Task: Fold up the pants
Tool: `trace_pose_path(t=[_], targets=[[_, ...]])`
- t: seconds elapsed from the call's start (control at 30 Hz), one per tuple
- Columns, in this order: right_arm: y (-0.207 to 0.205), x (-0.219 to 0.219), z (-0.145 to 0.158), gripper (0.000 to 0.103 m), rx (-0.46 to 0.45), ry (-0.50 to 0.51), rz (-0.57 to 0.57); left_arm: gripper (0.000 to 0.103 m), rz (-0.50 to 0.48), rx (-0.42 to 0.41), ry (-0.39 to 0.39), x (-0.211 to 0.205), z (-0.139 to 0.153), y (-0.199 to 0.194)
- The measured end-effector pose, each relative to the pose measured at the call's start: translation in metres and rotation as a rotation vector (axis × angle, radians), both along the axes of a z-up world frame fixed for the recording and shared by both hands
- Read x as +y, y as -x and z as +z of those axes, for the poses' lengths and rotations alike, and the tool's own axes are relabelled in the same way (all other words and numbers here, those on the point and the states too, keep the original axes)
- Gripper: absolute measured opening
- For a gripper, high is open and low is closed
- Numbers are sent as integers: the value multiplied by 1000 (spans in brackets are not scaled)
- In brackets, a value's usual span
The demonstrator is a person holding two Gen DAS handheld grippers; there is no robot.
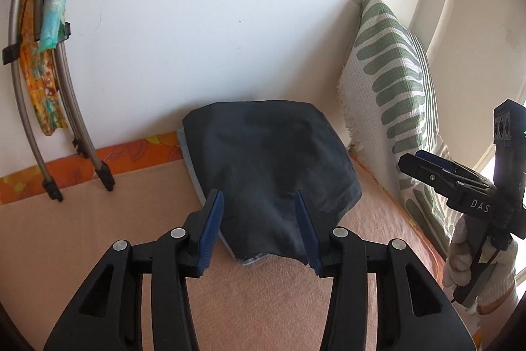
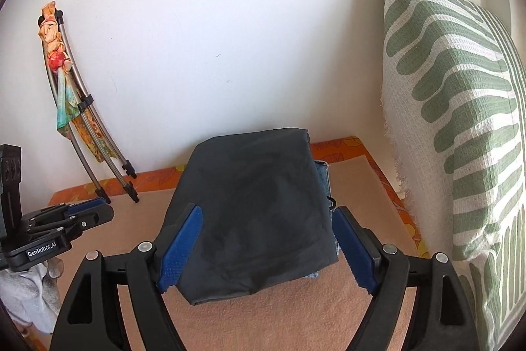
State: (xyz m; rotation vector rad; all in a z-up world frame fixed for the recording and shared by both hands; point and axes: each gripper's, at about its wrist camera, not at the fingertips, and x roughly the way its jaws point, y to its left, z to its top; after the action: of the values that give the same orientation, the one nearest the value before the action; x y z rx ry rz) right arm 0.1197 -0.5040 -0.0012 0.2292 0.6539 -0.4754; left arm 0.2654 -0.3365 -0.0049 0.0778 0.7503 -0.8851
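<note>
Pants (image 2: 253,203): lying as a compact dark folded bundle on the peach blanket (image 2: 296,318), near the wall, sitting on top of a folded denim piece (image 2: 323,176) (only its edge is peeking out).
Left gripper (image 1: 259,226): hanging above the bundle with jaws parted, gripping nothing.
Right gripper (image 2: 266,249): hovering over the bundle with jaws spread wide, nothing between the pads.
Progress: folding is looking finished; at most a small tidy of the loose near corner is remaining.

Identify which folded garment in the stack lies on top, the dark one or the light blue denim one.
The dark charcoal pants lie on top; the light blue denim garment only peeks out beneath their edge.
</note>
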Motion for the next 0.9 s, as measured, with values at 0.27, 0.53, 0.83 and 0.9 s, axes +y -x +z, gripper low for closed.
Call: trace_pose_path(t=[0.27,0.53,0.83,0.9], targets=[[62,83,18,99,-34,45,-14,70,-35,-99,6,53,28,91],[119,151,26,103,-67,82,0,79,14,-76,-16,101,23,142],[150,191,14,103,-81,96,-39,79,70,-92,-69,140,8,179],[155,197,11,103,-85,109,-50,79,74,-108,-73,143,6,187]])
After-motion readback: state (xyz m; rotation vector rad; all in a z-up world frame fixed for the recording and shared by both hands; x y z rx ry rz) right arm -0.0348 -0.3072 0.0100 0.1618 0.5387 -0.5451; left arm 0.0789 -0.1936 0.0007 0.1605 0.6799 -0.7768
